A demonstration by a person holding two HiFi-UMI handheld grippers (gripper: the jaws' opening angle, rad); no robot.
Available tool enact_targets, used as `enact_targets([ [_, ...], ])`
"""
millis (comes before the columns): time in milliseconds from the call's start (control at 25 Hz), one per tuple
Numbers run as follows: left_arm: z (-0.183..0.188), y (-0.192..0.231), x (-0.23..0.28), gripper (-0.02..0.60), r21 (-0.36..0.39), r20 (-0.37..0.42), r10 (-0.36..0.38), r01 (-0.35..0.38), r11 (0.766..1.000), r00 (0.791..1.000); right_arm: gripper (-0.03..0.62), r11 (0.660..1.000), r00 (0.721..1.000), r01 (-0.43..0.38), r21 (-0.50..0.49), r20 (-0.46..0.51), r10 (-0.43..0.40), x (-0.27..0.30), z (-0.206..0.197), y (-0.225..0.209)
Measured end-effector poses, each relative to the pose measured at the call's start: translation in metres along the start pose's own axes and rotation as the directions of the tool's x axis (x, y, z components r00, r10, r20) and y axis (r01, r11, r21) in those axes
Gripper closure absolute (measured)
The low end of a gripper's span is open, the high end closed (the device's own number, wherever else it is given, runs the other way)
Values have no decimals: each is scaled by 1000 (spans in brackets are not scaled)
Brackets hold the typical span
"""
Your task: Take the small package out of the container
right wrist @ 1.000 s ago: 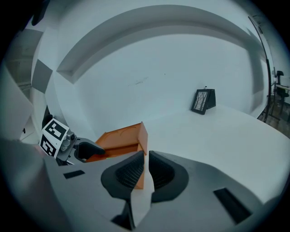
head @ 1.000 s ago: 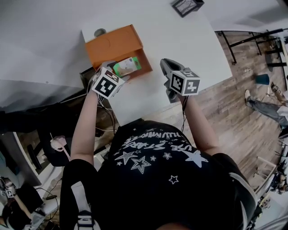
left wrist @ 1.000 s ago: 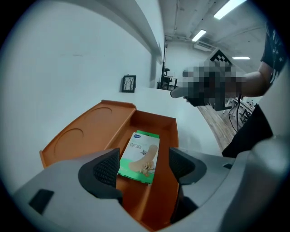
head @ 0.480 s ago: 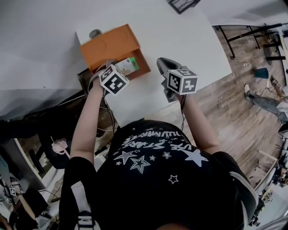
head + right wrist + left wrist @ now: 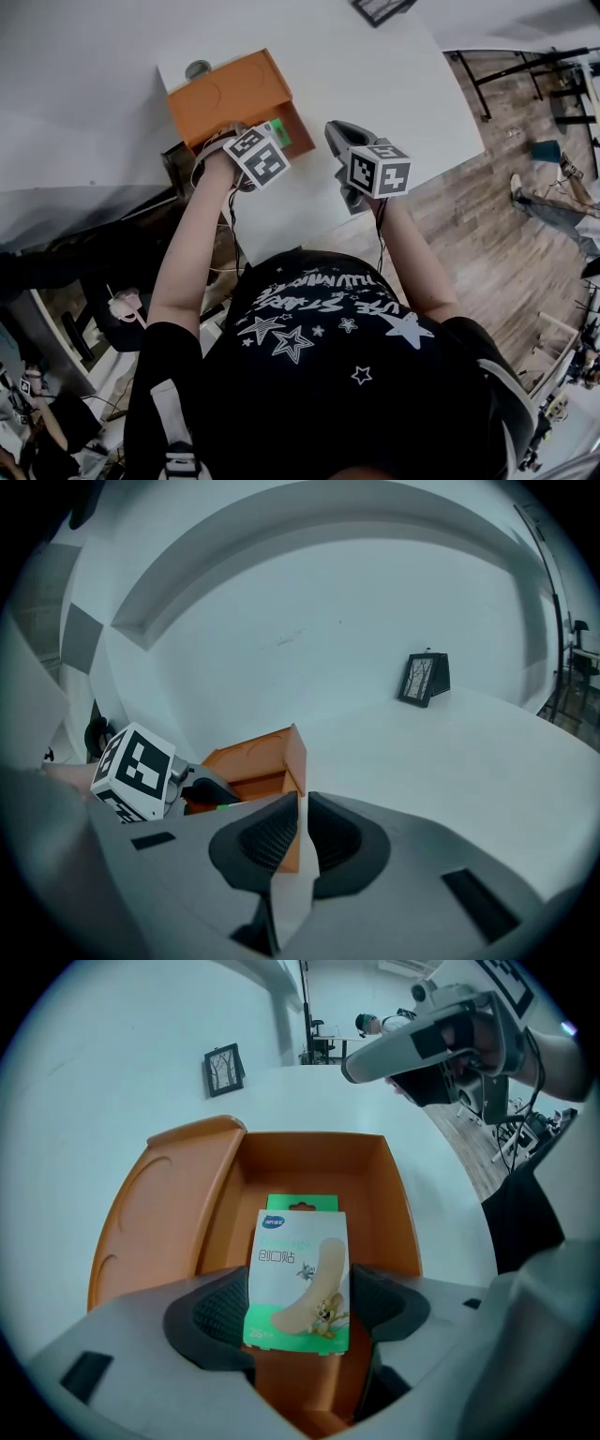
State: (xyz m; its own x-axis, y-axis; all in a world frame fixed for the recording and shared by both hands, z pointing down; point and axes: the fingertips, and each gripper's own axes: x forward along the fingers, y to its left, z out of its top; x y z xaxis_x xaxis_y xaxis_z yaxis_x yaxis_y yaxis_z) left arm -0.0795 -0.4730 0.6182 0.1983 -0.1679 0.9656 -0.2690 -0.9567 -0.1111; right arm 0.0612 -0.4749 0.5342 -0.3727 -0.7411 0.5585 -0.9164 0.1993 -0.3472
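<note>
The left gripper (image 5: 298,1309) reaches into the open orange container (image 5: 398,1206), its jaws spread wide. The small package (image 5: 300,1274), green and white, stands tilted inside the container, right between the two jaws. Its lower edges sit against the inner faces of the pads (image 5: 221,1309), and I see no clamping. The container's lid (image 5: 155,1211) lies folded back, to the left of the jaws. The right gripper (image 5: 302,832) hovers over the white surface (image 5: 450,752), jaws closed together with nothing between them.
</note>
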Motion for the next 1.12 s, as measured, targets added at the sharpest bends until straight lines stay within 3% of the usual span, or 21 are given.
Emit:
enact_targets([
  [560, -3, -2, -2, 229, 14, 45, -7, 7, 1000, 999, 533, 1000, 1000, -9, 2, 14, 9, -1, -4, 9],
  [840, 4, -8, -18, 230, -39, 104, -5, 9, 999, 995, 533, 1000, 999, -23, 3, 35, 23, -17, -6, 7],
  [1120, 14, -5, -52, 230, -123, 209, 61, -36, 992, 976, 533, 999, 998, -41, -3, 54, 41, -30, -9, 11],
])
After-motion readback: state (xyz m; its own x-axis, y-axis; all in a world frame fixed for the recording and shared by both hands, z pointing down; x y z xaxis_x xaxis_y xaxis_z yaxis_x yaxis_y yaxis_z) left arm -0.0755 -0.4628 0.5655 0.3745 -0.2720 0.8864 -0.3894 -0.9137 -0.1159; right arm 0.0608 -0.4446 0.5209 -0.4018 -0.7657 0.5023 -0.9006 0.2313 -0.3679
